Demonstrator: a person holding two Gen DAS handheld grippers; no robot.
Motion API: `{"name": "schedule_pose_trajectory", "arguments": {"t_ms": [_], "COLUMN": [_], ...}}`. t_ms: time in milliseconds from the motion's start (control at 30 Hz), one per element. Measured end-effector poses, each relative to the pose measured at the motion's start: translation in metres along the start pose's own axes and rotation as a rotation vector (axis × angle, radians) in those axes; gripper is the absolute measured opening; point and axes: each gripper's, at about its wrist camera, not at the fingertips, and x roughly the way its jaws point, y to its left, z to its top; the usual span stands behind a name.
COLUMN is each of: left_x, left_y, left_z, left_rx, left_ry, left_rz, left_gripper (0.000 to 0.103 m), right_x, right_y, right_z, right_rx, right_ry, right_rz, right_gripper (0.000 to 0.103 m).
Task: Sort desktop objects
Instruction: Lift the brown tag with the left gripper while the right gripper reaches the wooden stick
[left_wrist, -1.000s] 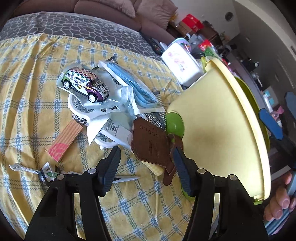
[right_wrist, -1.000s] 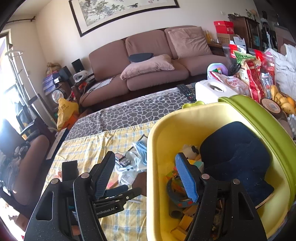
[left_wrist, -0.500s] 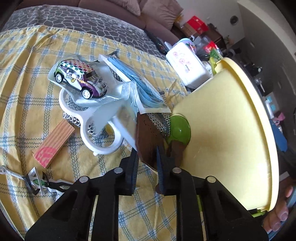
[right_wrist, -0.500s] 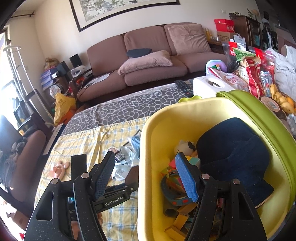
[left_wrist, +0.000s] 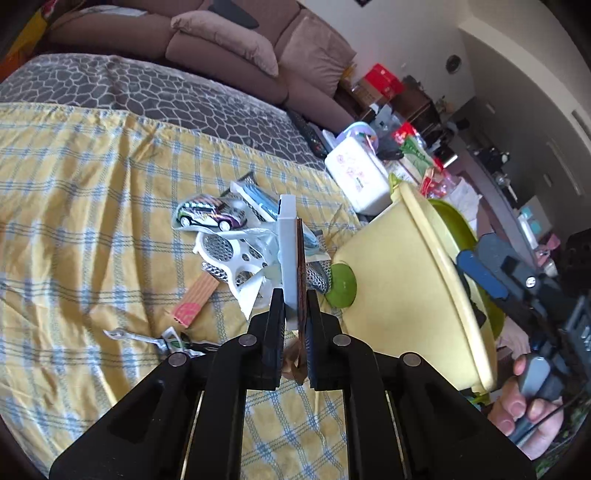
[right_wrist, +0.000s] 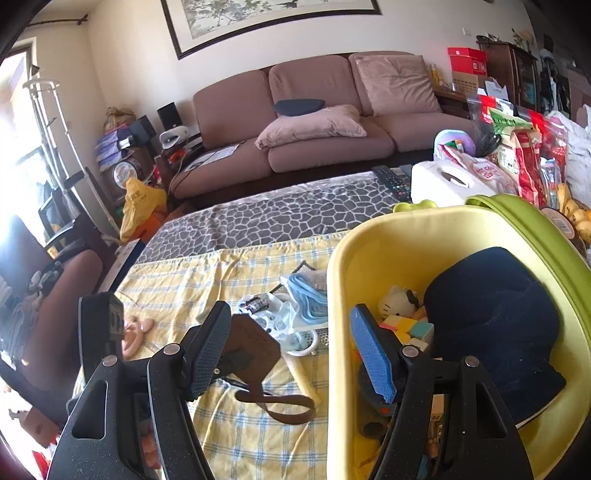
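The left gripper (left_wrist: 295, 314) is clamped on a brown leather tag (left_wrist: 301, 254), with a white card (left_wrist: 287, 243) pinched against the tag's left face. The pair stands on edge between the jaws, long axis running straight away from the gripper toward the pile, narrow edge up. In the right wrist view the tag (right_wrist: 251, 343) hangs clear of the yellow cloth (right_wrist: 221, 435), flat face showing, its strap (right_wrist: 280, 406) looping down and toward the tub (right_wrist: 343, 280).

A second ago the tag lay flat on the cloth among the clutter and the left jaws stood wide on either side of it; half a second ago they had closed on it, and now it is lifted off the cloth (the card has come up with it).

The right gripper (right_wrist: 291, 350) is spread wide with nothing between its pads, straddling the near wall of the tub; its blue pad (right_wrist: 373, 354) is inside the tub, above the toys. It has barely shifted.

On the cloth beyond the tag sit a toy car (left_wrist: 210, 218), a white mesh piece (left_wrist: 229, 258) and a wooden block (left_wrist: 195, 299), just left of the tub (left_wrist: 413, 280).
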Motion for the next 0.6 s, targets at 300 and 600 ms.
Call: {"name": "schedule_pose_trajectory", "arguments": {"t_ms": [300, 600], "left_x": [-0.065, -0.1], "left_y": [0.008, 0.035], "left_z": [0.012, 0.022], "left_rx": [0.022, -0.012], "left_ry": [-0.098, -0.16], "left_rz": [0.012, 0.039], "left_gripper": [0.009, 0.009], "right_x": [0.027, 0.05], "right_y": [0.034, 0.057], "right_z": [-0.009, -0.022], "right_rx": [-0.073, -0.175], "right_ry": [0.057, 0.095], "right_rz": [0.021, 0.001], "right_gripper": [0.068, 0.057]}}
